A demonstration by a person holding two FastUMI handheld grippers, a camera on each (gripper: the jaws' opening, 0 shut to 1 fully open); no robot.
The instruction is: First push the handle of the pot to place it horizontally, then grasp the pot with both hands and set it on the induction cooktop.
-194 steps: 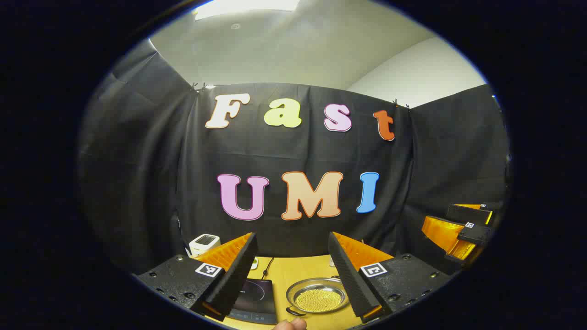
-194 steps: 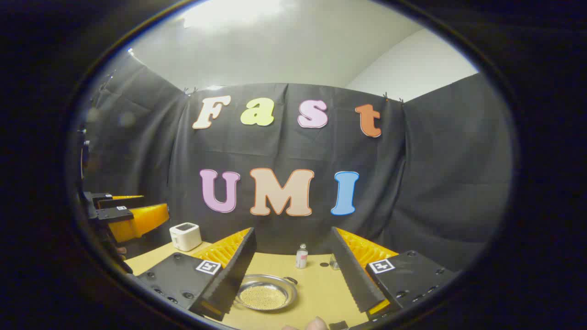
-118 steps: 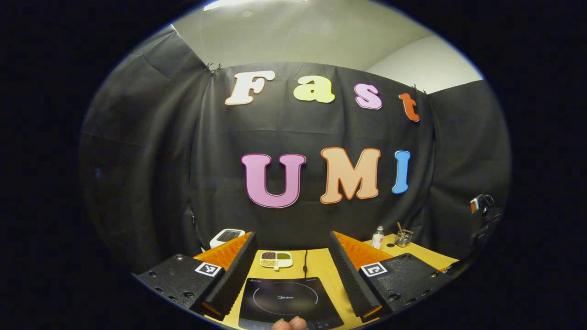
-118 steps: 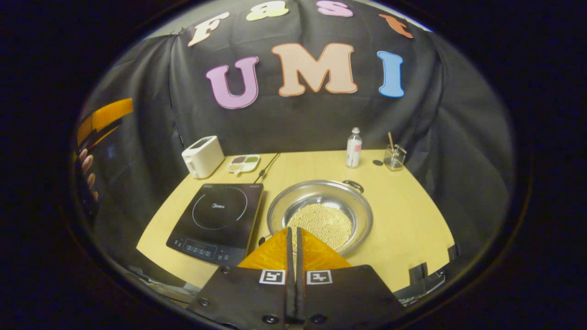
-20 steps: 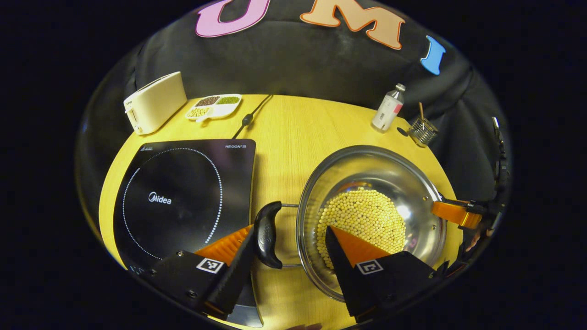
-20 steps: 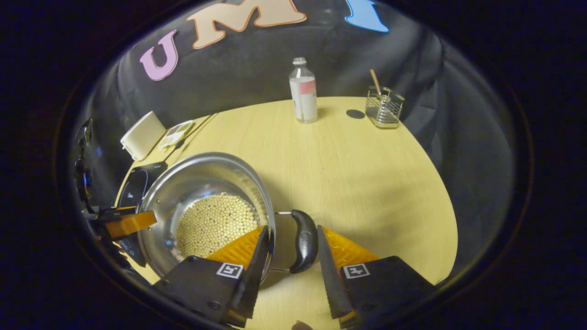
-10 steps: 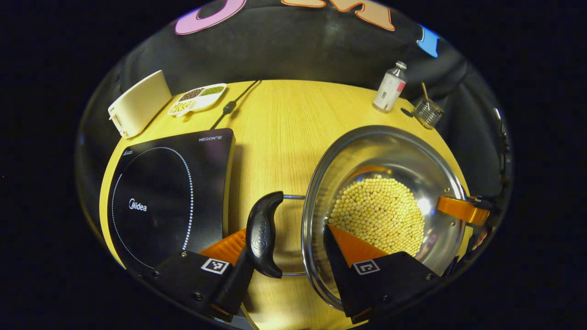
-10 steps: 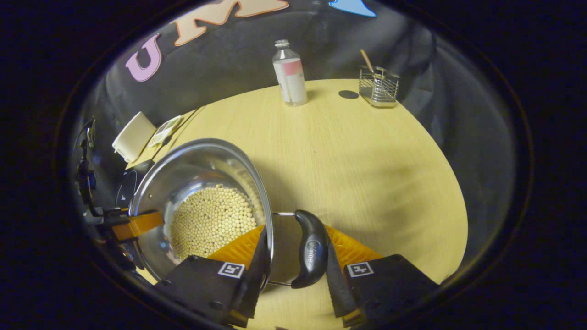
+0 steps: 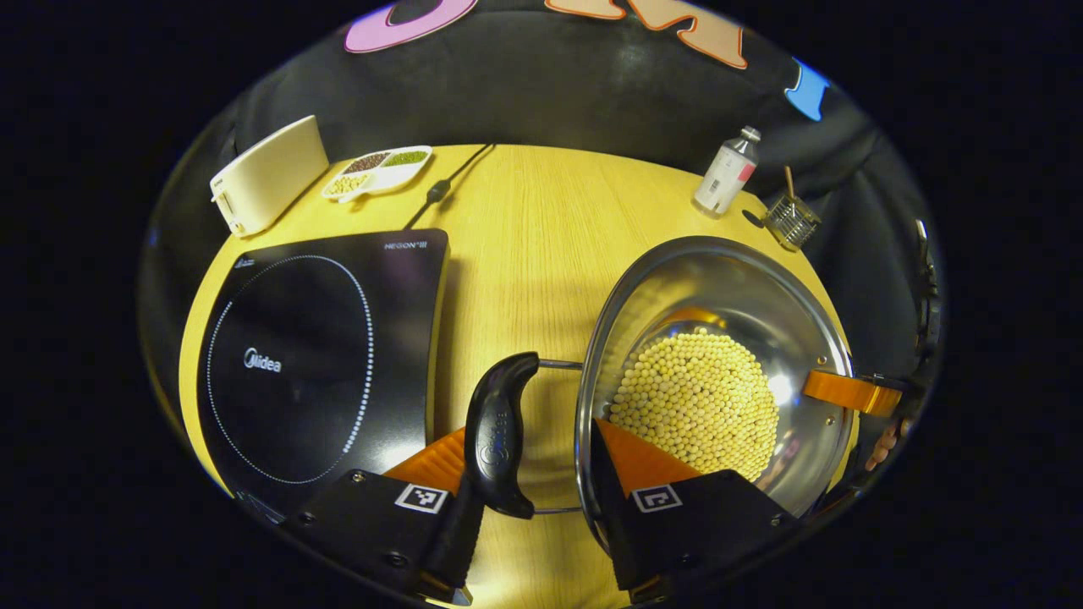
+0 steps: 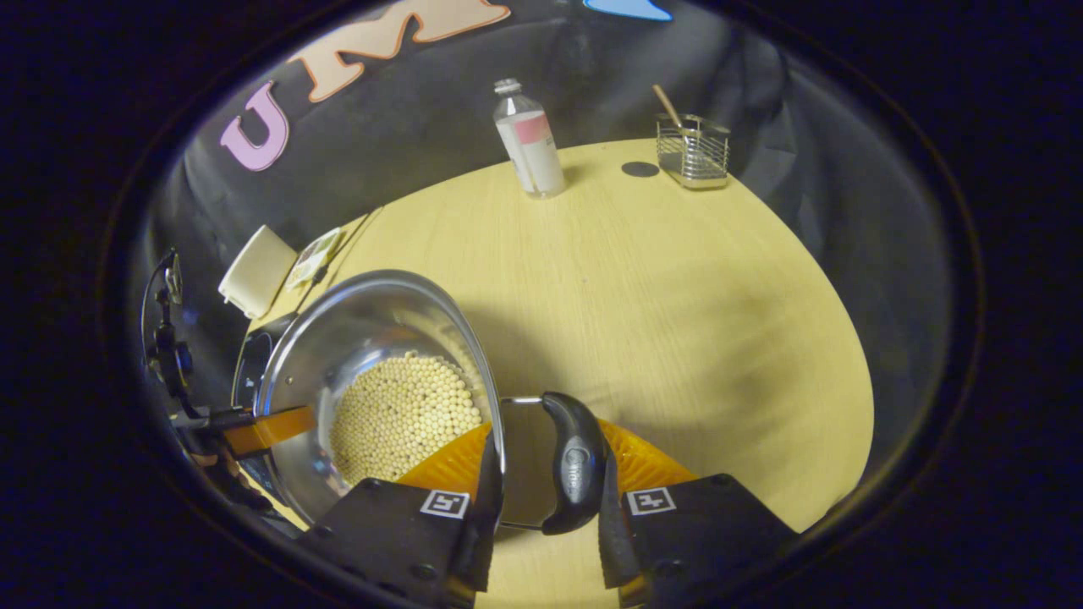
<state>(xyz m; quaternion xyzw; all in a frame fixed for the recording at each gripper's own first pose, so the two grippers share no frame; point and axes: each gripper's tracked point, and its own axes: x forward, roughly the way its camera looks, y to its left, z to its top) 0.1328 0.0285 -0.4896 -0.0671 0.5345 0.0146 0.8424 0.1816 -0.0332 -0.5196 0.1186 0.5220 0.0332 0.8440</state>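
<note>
Pot beside Midea-marked, perhaps HEGON, cooktop

Just beyond the left gripper, the silver pot holds pale yellow beads; its handle is black. Farther left, the cooktop is black with a white dotted ring.

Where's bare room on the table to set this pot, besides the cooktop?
Bare wood lies right of the steel pot of beans, before the clear bottle and wire holder. A narrower strip separates the pot from the black induction cooktop. The far-left corner, holding the white toaster and divided dish, is crowded.
</note>
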